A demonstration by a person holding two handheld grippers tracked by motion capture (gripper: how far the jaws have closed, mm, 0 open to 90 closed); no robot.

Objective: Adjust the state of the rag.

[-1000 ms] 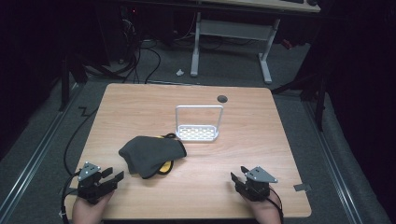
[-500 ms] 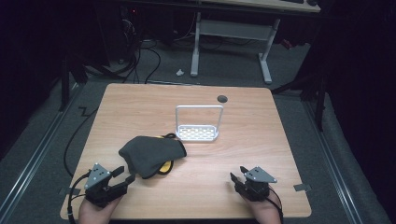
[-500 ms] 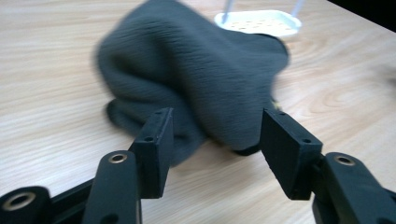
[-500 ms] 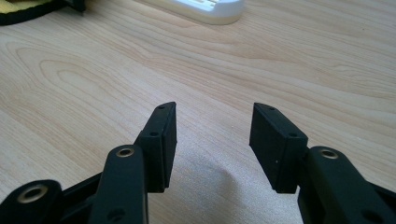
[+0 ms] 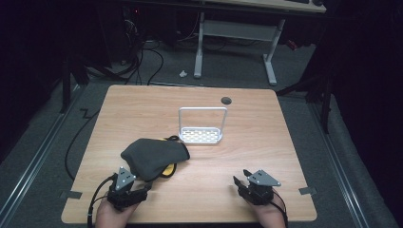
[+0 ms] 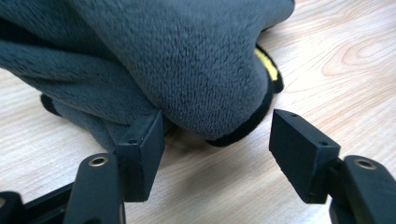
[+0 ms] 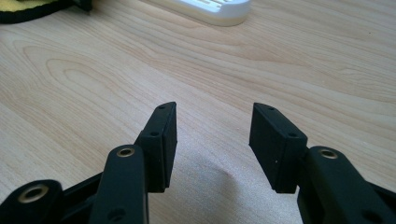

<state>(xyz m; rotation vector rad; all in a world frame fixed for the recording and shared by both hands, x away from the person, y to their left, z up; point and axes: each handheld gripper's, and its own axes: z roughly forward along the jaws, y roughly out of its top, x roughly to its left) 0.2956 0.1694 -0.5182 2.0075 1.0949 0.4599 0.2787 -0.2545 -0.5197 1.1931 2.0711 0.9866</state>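
A grey fleece cloth [image 6: 187,60], edged in black and yellow, is being shown just ahead of the black left gripper [image 6: 217,135]; a white perforated rack [image 5: 201,124] is being seen beyond, on pale woodgrain table [image 5: 285,142].

From overhead, the high camera looked forward and down over the whole light wooden table [image 5: 266,142]. The left gripper camera sat right against the grey fleece pouch [image 6: 177,60], seen from above too, while the right's skimmed low toward the white perforated tray [image 7: 210,9].
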